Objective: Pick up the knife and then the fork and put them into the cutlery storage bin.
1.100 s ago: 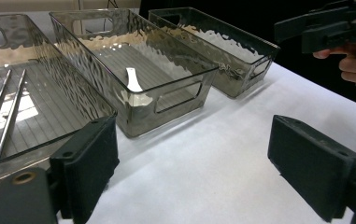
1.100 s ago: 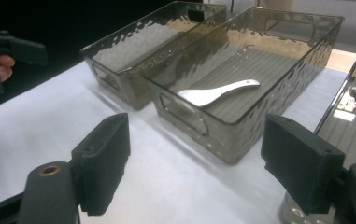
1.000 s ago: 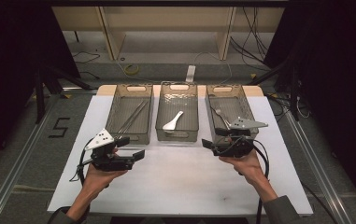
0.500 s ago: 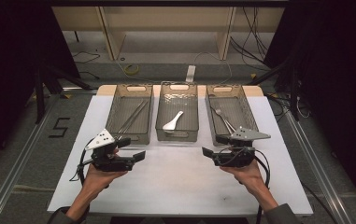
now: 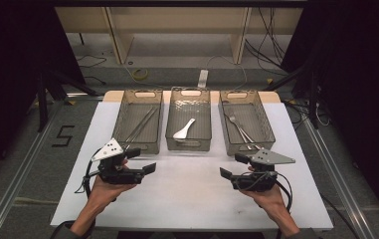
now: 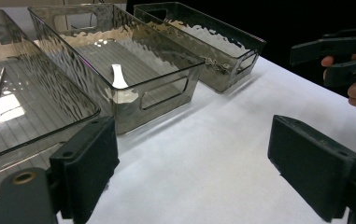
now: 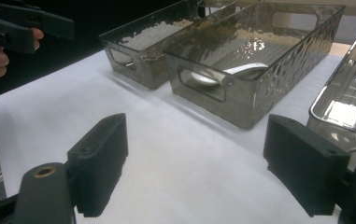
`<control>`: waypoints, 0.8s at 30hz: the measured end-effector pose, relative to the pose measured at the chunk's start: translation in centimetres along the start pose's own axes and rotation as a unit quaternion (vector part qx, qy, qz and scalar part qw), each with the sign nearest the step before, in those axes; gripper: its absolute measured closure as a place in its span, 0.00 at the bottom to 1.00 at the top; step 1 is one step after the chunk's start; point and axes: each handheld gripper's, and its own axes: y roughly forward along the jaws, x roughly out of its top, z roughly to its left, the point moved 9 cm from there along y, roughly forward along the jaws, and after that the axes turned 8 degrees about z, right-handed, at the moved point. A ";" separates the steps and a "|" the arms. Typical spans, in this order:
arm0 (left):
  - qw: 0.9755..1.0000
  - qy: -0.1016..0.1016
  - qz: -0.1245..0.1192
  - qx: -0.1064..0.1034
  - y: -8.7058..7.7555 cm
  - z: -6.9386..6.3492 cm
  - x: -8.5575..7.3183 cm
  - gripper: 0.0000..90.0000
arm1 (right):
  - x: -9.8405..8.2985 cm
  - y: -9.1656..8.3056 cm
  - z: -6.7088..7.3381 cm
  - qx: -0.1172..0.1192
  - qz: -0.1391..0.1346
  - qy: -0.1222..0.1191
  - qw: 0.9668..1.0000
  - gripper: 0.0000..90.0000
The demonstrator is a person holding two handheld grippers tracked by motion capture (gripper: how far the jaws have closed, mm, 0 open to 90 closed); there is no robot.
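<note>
- My left gripper [image 5: 144, 160] released, jaws wide, over the table [image 5: 187, 199].
- My right gripper [image 5: 233, 166] released too, nothing between jaws.
- Spoon [image 5: 184, 130] lies in middle bin [image 5: 189, 144].

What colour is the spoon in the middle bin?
White spoon, clearest in the high view.

You have three bins [image 5: 188, 124] on your white worktop [image 5: 187, 191]: rods [image 5: 140, 127], a spoon [image 5: 183, 130], cutlery [image 5: 239, 130].
</note>
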 end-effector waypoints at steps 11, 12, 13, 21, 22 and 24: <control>1.000 0.003 -0.001 -0.006 -0.3 -0.5 -0.2 0.17 | -1.1 -0.9 -0.1 -0.009 -0.002 0.001 1.000 0.24; 1.000 0.004 -0.001 -0.006 -0.3 -0.6 -0.2 0.17 | -1.2 -1.0 -0.1 -0.011 -0.002 0.000 1.000 0.24; 1.000 0.003 0.000 -0.006 -0.3 -0.6 -0.2 0.17 | -1.3 -1.1 -0.1 -0.012 -0.004 0.000 1.000 0.24; 1.000 0.003 0.005 -0.004 -0.3 -0.7 -0.4 0.17 | -2.0 -1.7 -0.1 -0.018 -0.004 0.004 1.000 0.23; 1.000 0.003 0.005 -0.005 -0.3 -0.7 -0.4 0.17 | -2.0 -1.7 -0.2 -0.020 -0.002 0.004 1.000 0.23; 1.000 0.005 0.005 -0.004 -0.3 -0.7 -0.4 0.17 | -1.9 -1.8 -0.3 -0.021 -0.005 0.004 1.000 0.23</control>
